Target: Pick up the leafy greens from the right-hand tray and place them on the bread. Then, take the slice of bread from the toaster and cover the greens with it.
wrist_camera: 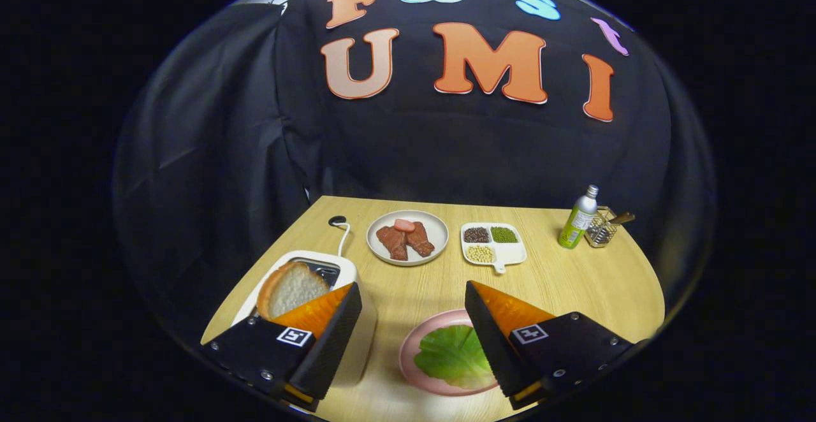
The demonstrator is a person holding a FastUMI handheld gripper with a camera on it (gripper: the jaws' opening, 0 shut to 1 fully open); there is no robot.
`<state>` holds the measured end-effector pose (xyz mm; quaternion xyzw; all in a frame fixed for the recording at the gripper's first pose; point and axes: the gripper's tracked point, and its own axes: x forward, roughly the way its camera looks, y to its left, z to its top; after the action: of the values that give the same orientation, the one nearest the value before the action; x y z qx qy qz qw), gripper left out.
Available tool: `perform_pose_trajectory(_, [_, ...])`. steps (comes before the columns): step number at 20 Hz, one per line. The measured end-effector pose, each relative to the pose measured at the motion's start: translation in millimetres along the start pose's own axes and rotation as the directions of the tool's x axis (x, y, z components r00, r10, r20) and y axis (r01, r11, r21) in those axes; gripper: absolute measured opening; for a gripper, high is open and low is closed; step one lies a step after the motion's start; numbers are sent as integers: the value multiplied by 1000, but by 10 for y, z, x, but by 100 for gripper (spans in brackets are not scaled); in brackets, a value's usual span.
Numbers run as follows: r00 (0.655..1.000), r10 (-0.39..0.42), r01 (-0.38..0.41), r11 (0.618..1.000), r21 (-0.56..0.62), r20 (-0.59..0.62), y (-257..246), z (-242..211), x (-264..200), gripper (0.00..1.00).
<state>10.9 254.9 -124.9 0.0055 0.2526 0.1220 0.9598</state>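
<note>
Tool wide open, holds nothing. Leafy greens on pink plate at tabletop near edge, between fingers. Judged light, floppy, thin: pinch at leaf rim. Bread slice upright in toaster, left; judged light, crushable.

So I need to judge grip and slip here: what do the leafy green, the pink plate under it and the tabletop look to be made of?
The leafy green looks like moulded plastic: even colour, a soft sheen, stiff veins. The pink plate looks like smooth glazed ceramic or melamine; the look leaves that open. The tabletop shows pale wood grain with a matt finish, perhaps laminate. The gripper hangs open over the plate.
</note>
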Motion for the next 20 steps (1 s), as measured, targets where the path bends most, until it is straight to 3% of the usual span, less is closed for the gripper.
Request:
perform_pose_trajectory(8, [997, 41, -43, 999, 28, 68, 587, 309, 37, 98])
perform_pose_trajectory(16, [997, 66, -65, 998, -18, 31, 1022, 66, 171, 98])
perform_pose_trajectory(20, [998, 67, -67, 997, -46, -6, 1110, -104, 220, 88])
